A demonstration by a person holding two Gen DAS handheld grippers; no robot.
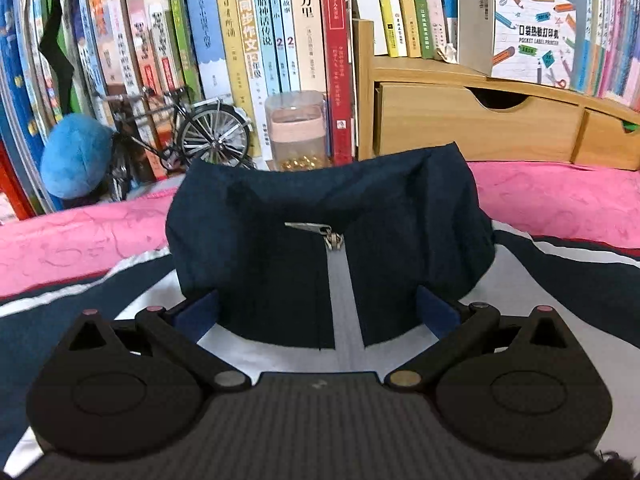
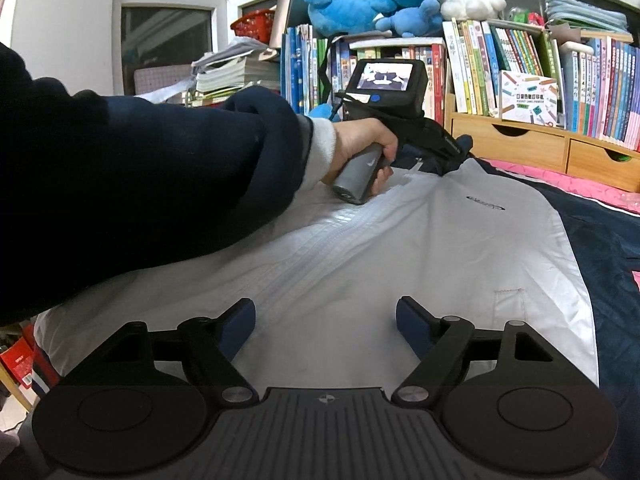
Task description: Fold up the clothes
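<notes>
A white and navy zip jacket lies front up on a pink cover. Its navy collar stands up, with the zipper pull at its middle. My left gripper is open wide, and the collar's lower part sits between its blue pads; I cannot see them pressing on it. In the right wrist view a hand holds that left gripper at the collar. My right gripper hovers open over the white chest panel, with nothing between its fingers.
Behind the collar stand a row of books, a model bicycle, a blue plush, a clear jar and a wooden drawer organiser. A dark sleeve crosses the left of the right wrist view.
</notes>
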